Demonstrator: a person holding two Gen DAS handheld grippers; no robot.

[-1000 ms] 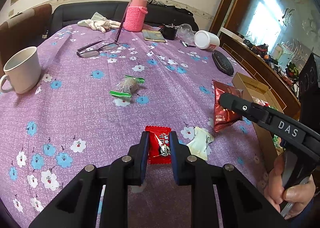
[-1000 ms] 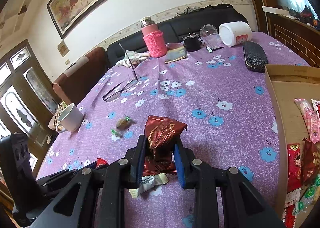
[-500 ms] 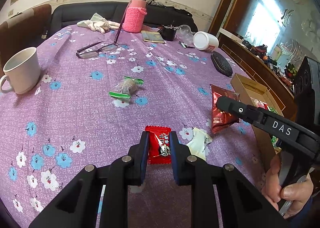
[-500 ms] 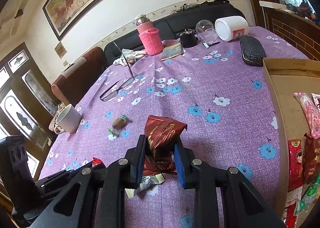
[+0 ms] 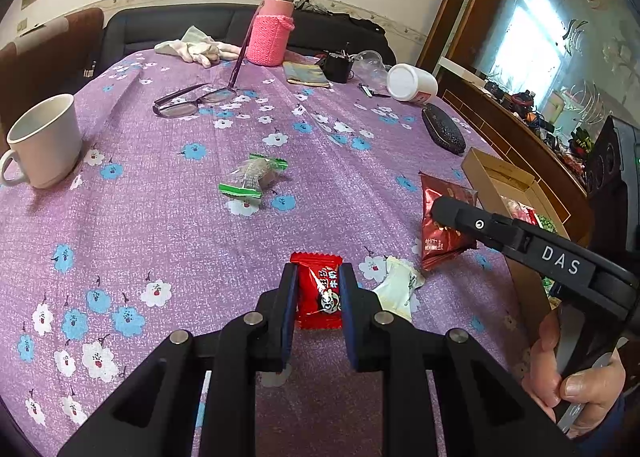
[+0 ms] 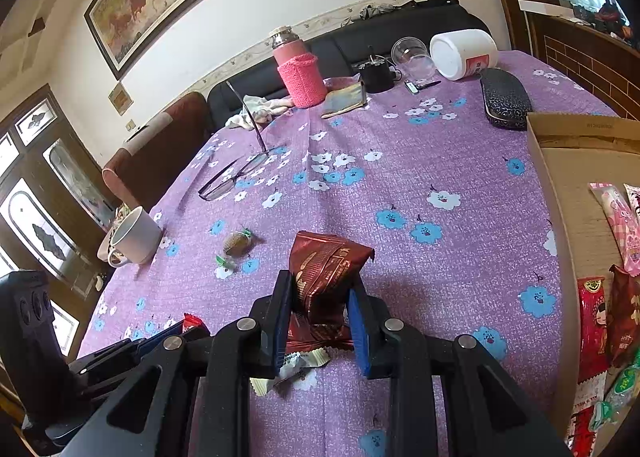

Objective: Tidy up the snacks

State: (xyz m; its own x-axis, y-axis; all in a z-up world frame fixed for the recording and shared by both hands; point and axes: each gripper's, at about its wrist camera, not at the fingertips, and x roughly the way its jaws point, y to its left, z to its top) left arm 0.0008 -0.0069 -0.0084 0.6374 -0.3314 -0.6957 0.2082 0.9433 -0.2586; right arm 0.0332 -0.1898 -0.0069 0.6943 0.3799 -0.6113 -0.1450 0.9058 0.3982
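My left gripper (image 5: 318, 277) is shut on a small red candy packet (image 5: 318, 289) low over the purple flowered tablecloth (image 5: 160, 217). My right gripper (image 6: 320, 285) is shut on a dark red foil snack packet (image 6: 326, 265), which stands upright between the pads; the left wrist view shows this packet (image 5: 442, 237) to the right. A cream wrapper (image 5: 398, 285) lies between the two grippers, and appears under my right fingers as the cream wrapper (image 6: 298, 363). A green-ended candy (image 5: 254, 177) lies farther out. The cardboard box (image 6: 560, 185) at the right holds several snacks.
A white mug (image 5: 44, 141) stands at the left edge. Glasses (image 5: 188, 101), a pink-sleeved bottle (image 5: 272, 33), a tipped white jar (image 5: 410, 83) and a black glasses case (image 5: 444, 133) lie toward the far side. A hand (image 5: 576, 377) holds the right gripper's handle.
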